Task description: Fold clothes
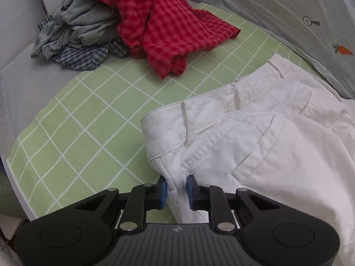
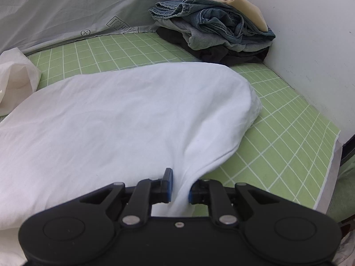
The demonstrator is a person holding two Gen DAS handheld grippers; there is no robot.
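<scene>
White trousers [image 1: 266, 137] lie on a green checked mat [image 1: 88, 119], waistband with belt loops toward the mat's middle. My left gripper [image 1: 176, 187] is shut on a bunch of the trousers' fabric near the waistband's side seam. In the right wrist view the trousers' leg part [image 2: 124, 115] spreads over the mat [image 2: 277, 137], folded end rounded at the right. My right gripper [image 2: 180, 188] is shut on a pinched fold of this white fabric at its near edge.
A pile of red checked, grey and blue plaid clothes [image 1: 124, 24] lies at the mat's far left. A stack of folded jeans, dark and beige garments [image 2: 217, 28] sits in the far right corner by a white wall [image 2: 310, 33]. A grey printed sheet [image 1: 277, 6] borders the back.
</scene>
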